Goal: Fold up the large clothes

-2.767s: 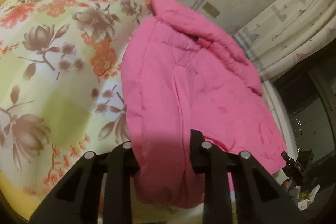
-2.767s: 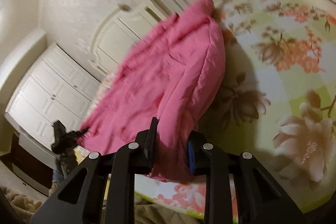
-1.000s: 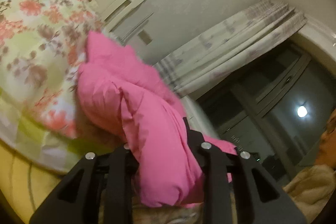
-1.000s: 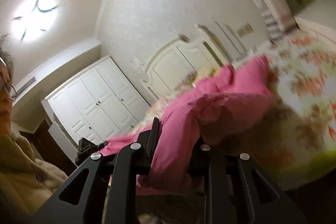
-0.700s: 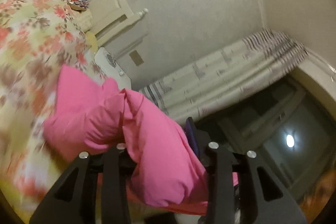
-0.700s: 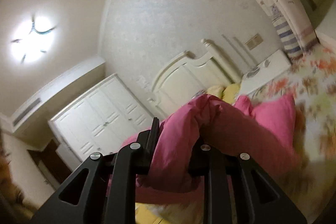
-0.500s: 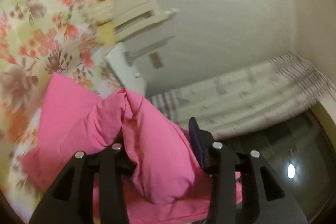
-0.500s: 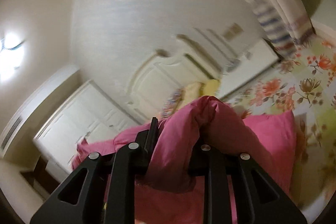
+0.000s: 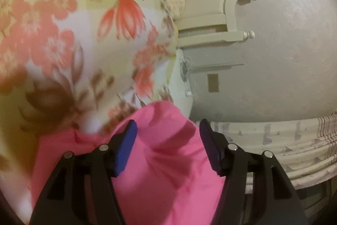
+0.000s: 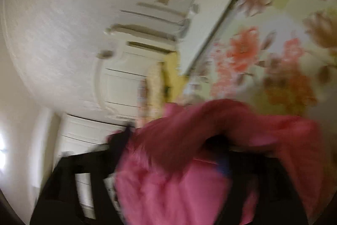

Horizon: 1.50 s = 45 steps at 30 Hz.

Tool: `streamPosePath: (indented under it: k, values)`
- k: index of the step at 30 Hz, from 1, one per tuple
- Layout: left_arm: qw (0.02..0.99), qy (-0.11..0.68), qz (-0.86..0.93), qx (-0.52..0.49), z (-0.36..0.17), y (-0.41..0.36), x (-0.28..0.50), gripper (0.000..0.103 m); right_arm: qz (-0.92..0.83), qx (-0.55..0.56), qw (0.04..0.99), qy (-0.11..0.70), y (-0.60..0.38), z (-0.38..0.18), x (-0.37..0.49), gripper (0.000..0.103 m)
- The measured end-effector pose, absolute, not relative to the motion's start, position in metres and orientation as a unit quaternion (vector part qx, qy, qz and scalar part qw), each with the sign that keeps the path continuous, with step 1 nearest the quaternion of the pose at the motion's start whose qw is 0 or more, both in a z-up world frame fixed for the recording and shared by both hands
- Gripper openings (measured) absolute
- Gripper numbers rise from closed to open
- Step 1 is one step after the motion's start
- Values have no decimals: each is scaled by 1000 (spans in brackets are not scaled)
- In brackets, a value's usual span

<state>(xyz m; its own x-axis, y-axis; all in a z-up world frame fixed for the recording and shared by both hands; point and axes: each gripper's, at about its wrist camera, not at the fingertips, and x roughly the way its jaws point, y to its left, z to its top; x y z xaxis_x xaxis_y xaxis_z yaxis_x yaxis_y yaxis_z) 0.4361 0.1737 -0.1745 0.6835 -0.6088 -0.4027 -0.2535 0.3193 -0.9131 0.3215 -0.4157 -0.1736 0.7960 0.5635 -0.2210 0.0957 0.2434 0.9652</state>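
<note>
The left gripper (image 9: 166, 132) has just let go: its 2 blue pads (image 9: 124, 149), clamped on the pink garment (image 9: 168, 172) 0.5 s ago, now stand apart with the cloth loose between them. The garment lies bunched on the floral bedspread (image 9: 63, 35), carried forward toward the headboard (image 9: 210, 14). The right gripper (image 10: 174, 147) is too blurred to tell; pink cloth sits across it. The fold-over looks laid down.

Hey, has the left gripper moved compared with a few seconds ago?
Yes. The left gripper has swung toward the cream headboard, which now fills the upper view, and its jaws have spread around the pink garment.
</note>
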Motion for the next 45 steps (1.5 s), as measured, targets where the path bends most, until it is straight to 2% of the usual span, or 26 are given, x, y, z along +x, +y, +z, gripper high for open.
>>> streamPosePath:
  k: [3,5,8,11,14,16,18,19,21,23,28,33,36,43,45]
  values:
    - [735,368,-100,-561,-171,177,433,62,133,620,730,255,-426,-168,326,87]
    - [746,365,-85,-550,-168,180,431,63,115,591,753,266,-421,-156,326,87]
    - [784,349,-60,-510,-145,179,417,64,129,463,834,271,-383,-112,313,87]
    - [859,316,-48,-399,-93,152,391,66,140,329,895,268,-335,-74,291,87]
    - [914,276,-72,-287,-40,109,350,80,94,218,945,225,-297,-44,258,87]
    - [945,244,-96,-198,-8,69,323,101,57,138,976,158,-268,-24,225,87]
    - [966,217,-102,-96,10,23,300,101,56,80,987,126,-238,-19,203,87]
    - [971,213,-98,-44,13,2,292,101,54,64,986,144,-228,-20,206,87]
    - [969,226,-97,22,11,-32,294,101,55,37,974,215,-208,-25,226,87]
    - [962,249,-97,63,-2,-54,301,101,34,29,970,237,-199,-30,246,87]
    - [940,322,-68,93,-36,-71,338,101,26,14,949,313,-185,-46,297,87]
    - [918,367,-54,139,-88,-75,371,101,10,-17,924,383,-182,-100,339,87]
    - [918,377,-66,104,-103,-66,385,101,24,27,923,384,-199,-128,354,87]
    - [916,386,-79,81,-116,-65,401,101,28,29,915,402,-199,-145,371,87]
    - [915,387,-80,80,-118,-67,402,101,28,27,912,408,-197,-147,374,95]
